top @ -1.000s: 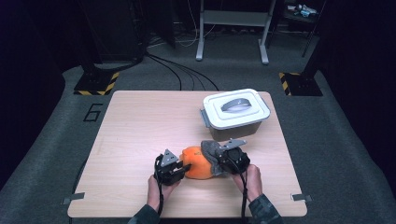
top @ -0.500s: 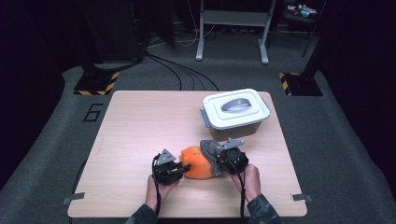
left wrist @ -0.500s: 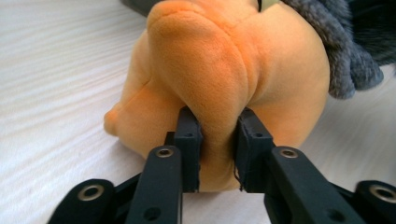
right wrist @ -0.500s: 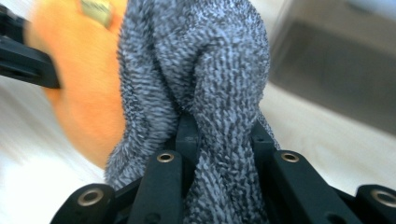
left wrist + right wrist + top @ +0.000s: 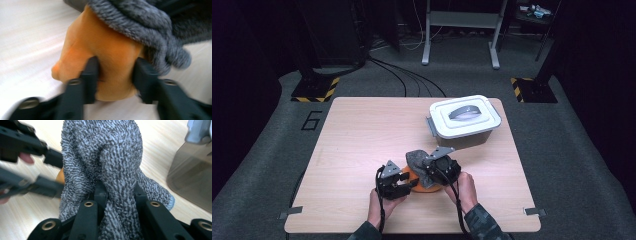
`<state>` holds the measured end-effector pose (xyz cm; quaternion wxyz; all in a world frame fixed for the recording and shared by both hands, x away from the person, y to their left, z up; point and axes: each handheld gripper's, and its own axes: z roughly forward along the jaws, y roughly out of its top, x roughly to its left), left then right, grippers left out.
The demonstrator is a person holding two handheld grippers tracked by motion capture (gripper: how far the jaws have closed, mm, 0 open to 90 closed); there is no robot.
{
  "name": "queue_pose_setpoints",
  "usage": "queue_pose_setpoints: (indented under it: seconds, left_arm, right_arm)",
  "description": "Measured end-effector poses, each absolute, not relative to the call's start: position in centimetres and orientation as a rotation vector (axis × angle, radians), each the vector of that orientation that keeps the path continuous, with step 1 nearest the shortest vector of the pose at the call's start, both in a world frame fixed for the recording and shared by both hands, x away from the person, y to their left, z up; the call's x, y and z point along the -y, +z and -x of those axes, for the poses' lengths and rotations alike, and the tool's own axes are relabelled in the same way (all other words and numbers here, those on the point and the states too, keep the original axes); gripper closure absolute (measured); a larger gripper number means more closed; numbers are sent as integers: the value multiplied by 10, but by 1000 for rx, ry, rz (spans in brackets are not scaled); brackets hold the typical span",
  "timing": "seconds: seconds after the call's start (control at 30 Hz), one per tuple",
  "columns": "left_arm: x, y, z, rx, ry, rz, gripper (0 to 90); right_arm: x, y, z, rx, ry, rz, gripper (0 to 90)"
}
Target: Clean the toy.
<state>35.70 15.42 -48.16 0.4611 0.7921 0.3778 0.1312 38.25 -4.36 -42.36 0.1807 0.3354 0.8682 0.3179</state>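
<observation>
We take the lidded white bin (image 5: pixel 465 122) at the far right of the wooden table (image 5: pixel 357 135) as our landmark. Nearer the person than the bin, and a little to its left, lies the orange soft thing (image 5: pixel 100 52) with a grey fuzzy cloth (image 5: pixel 102 157) over it — in the high view the two show as one bundle between our hands. Our right gripper (image 5: pixel 117 195) sits on the bundle's side closest to the bin, its jaws clamped tight on a fold of the grey cloth, which rises up between them in the right gripper view. Our left gripper (image 5: pixel 116 72) is on the bundle's far side from the bin; its jaws have just been opening, and the orange thing stands between them with the pads (image 5: pixel 91 72) at its flanks — whether they press on it or only flank it we cannot tell, as that view is blurred. The bin's lid is on, its grey handle (image 5: pixel 464 112) lying flat on top.
</observation>
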Motion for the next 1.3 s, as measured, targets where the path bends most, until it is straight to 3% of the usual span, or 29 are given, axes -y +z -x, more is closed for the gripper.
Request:
queue_pose_setpoints:
  seconds: [0.1,0.13,0.23,0.33,0.77,1.0,1.07,1.23,1.3]
  left_arm:
    - [-148,-483,-354,-895,378,-1994,395]
    - [-146,-487,-353,-874,399,-2009,418]
    - [-143,-490,-358,-883,426,-2013,616]
    - [-144,-490,-359,-921,395,-1982,696]
    - [-151,-493,-364,-960,359,-1930,703]
    - [-152,-490,-364,-962,364,-1944,705]
    - [-153,-489,-364,-971,380,-1948,659]
    - [-156,-485,-361,-964,408,-1957,383]
    - [-153,-489,-362,-956,403,-1967,355]
  right_arm:
    - [47,-426,-386,-2448,915,-1000,733]
    - [48,-427,-387,-2446,926,-995,733]
    - [45,-429,-391,-2438,912,-981,732]
    - [47,-425,-388,-2424,908,-966,731]
    - [107,-460,-380,-2400,798,-1179,729]
    - [73,-407,-374,-2375,913,-986,728]
    - [54,-413,-379,-2411,858,-931,729]
    - [56,-430,-393,-2420,855,-1005,732]
    - [60,-431,-395,-2414,855,-1024,732]
